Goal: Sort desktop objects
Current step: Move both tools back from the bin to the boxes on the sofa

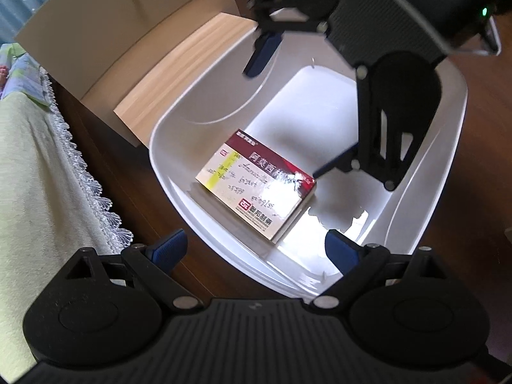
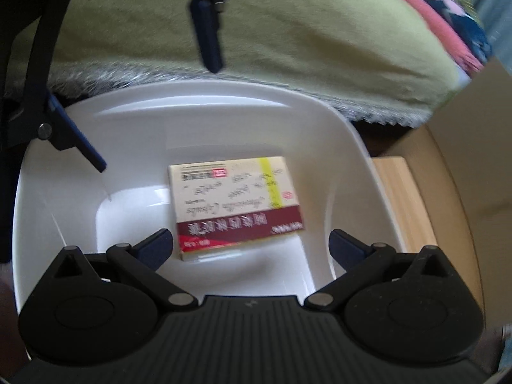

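Left gripper (image 1: 256, 249) and right gripper (image 2: 249, 246) both spread, empty; one medicine box (image 1: 256, 188) in one white bin (image 1: 448, 147).

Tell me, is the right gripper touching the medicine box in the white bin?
Apart. In the right wrist view the right gripper has open jaws, with white bin floor visible between them and the medicine box.

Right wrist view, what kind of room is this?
Probably a bedroom. A bed under a green blanket with lace trim stands beside the dark wooden surface, and a light wood cabinet sits behind the white bin.
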Available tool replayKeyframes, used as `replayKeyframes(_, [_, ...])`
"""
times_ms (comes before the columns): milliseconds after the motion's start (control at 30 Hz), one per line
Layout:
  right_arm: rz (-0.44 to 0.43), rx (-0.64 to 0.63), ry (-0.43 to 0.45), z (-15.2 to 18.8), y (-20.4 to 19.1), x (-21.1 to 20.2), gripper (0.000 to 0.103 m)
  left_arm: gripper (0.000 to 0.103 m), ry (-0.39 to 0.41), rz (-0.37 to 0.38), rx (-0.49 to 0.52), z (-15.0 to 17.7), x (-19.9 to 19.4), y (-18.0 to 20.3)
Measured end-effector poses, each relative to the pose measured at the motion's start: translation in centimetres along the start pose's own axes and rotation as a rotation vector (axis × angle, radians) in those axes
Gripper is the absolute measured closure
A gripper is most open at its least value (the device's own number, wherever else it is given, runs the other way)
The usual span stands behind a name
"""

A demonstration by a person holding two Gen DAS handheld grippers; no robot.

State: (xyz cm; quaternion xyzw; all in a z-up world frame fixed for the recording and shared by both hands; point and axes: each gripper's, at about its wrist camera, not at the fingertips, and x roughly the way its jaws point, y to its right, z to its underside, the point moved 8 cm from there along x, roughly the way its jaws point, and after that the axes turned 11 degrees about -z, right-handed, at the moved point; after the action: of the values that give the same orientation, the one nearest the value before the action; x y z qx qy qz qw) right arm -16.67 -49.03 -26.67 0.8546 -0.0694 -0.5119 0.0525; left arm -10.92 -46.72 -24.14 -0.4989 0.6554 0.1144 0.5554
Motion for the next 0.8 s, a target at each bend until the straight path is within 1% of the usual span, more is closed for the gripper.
replayKeyframes(100, [0.048, 0.091, 0.035, 0.2, 0.9, -1.9, 0.001, 0.009, 0.009, -0.004, -0.026, 0.4, -0.8, 0.0])
replayKeyframes(200, [0.092, 0.175, 0.065, 0.4, 1.5, -3.4, 0.001, 0.009, 0.016, -0.023, -0.041, 0.9, -1.7, 0.0])
replayKeyframes(300, [0.126, 0.245, 0.099, 0.8, 1.9, -4.9, 0.001, 0.008, 0.036, -0.045, -0.072, 0.7, -3.0, -0.4])
replayKeyframes(367, [0.14, 0.29, 0.114, 1.0, 2.0, -5.8, 0.001, 0.006, 0.055, -0.079, -0.088, 0.2, -4.0, -1.0])
replayKeyframes(467, [0.163, 0.337, 0.139, 1.2, 1.8, -7.3, 0.001, 0.006, 0.084, -0.13, -0.142, -0.6, -5.9, -2.3])
replayKeyframes(567, [0.176, 0.381, 0.176, 1.1, 1.5, -9.1, 0.001, 0.005, 0.099, -0.182, -0.177, -0.8, -8.5, -3.5])
replayKeyframes(667, [0.18, 0.413, 0.214, 0.4, 1.2, -10.8, 0.001, 0.002, 0.111, -0.248, -0.21, -0.4, -11.5, -4.7])
replayKeyframes(800, [0.191, 0.42, 0.268, -1.6, 0.5, -13.1, 0.001, 0.001, 0.106, -0.326, -0.298, 0.9, -15.7, -6.4])
